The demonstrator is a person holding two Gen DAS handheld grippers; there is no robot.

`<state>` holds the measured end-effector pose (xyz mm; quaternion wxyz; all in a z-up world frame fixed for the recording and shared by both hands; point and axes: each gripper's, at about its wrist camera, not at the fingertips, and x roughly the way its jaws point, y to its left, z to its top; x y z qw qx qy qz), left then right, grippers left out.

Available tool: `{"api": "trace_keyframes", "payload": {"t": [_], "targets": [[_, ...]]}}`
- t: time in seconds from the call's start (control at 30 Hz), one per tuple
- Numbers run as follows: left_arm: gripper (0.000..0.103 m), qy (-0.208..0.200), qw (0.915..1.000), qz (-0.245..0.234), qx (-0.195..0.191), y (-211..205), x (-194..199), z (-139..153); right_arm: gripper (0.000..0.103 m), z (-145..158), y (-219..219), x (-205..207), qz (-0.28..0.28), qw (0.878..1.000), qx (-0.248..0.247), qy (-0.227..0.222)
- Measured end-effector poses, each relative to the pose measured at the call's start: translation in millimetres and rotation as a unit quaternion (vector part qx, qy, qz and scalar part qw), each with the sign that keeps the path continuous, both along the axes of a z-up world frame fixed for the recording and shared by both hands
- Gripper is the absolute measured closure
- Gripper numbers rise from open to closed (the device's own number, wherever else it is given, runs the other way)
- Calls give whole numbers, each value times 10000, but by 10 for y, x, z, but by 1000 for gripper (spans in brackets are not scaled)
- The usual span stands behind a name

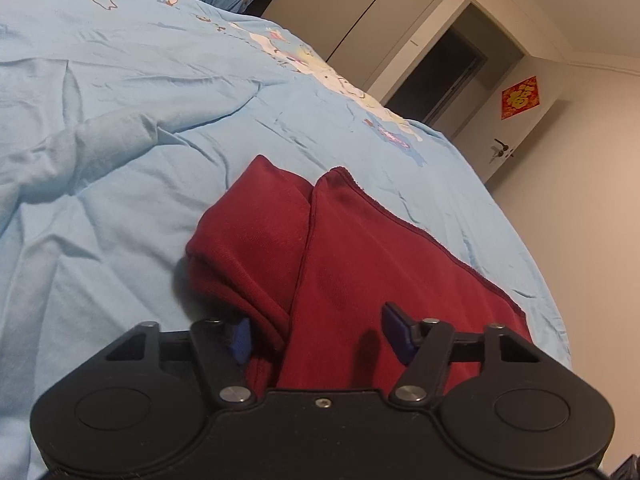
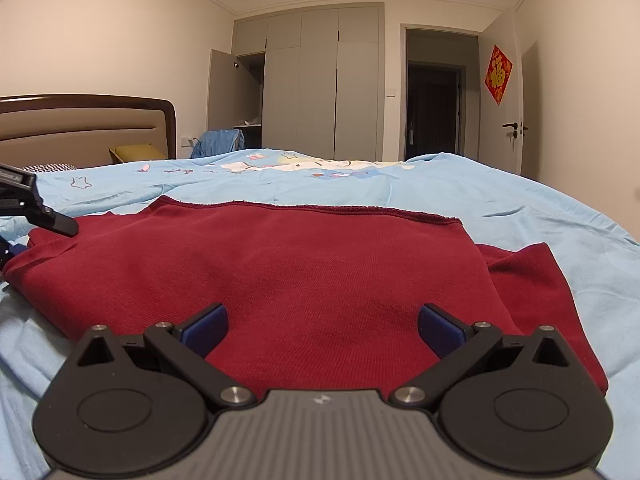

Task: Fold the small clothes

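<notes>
On the bed (image 2: 500, 200), a dark red knit garment (image 2: 300, 280) lies spread over the wrinkled light blue sheet. Both tongs hover low over its near edge. The left tongs (image 1: 316, 332) are released, jaws spread either side of a folded flap. The right tongs (image 2: 322, 328) are released too, blue pads wide apart above flat ribbed cloth with a rough far hem.

Right claw (image 2: 322, 330) sits wide open, low over a dark red garment (image 2: 280, 272) spread flat on the blue bed (image 2: 520, 200). The left claw (image 2: 44, 216) pokes in by the garment's left edge.
</notes>
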<state>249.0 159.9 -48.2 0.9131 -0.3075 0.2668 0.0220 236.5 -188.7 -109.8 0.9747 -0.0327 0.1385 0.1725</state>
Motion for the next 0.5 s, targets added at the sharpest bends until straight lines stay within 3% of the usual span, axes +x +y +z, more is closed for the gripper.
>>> {"api": "trace_keyframes", "payload": {"t": [0.2,0.33,0.5], "targets": [[77,128,9995,283,75,-19,60,27,0,0,-1,0,1,10000,4,1],[82,115,9992,341,200,-47,37,77,0,40,-4,24,5,9999,12,129],[84,30,9967,182,789,-224,71,282,0,211,-60,89,-33,9985,54,543]]}}
